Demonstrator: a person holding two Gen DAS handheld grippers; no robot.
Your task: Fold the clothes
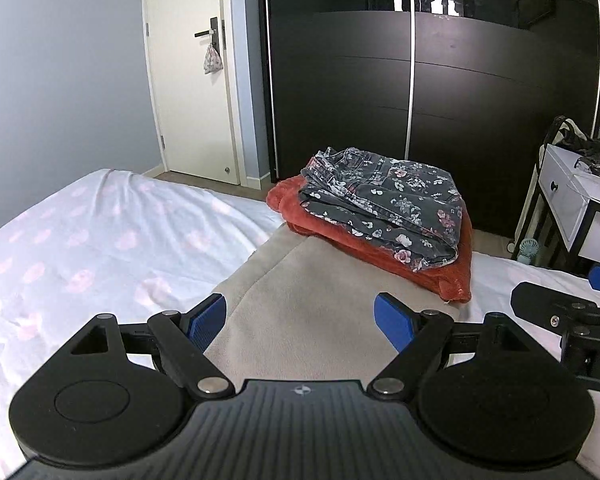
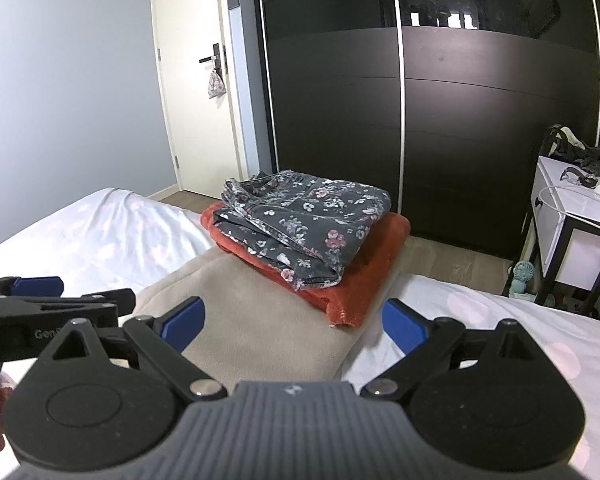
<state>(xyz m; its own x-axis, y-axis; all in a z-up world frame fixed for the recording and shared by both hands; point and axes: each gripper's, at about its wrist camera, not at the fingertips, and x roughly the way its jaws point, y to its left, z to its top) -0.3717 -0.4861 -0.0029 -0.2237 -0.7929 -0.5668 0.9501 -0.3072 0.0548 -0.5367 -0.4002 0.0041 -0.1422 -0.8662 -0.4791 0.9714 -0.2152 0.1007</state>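
Right wrist: both tools spread over beige cloth (image 2: 260, 312); floral jeans (image 2: 308, 220), apparently folded, lie ahead.

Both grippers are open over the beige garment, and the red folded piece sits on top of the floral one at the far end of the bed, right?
Not quite. The floral piece lies on top of the red folded piece, not under it; the right wrist view shows this. The rest holds: the left gripper and right gripper are open over the beige garment.
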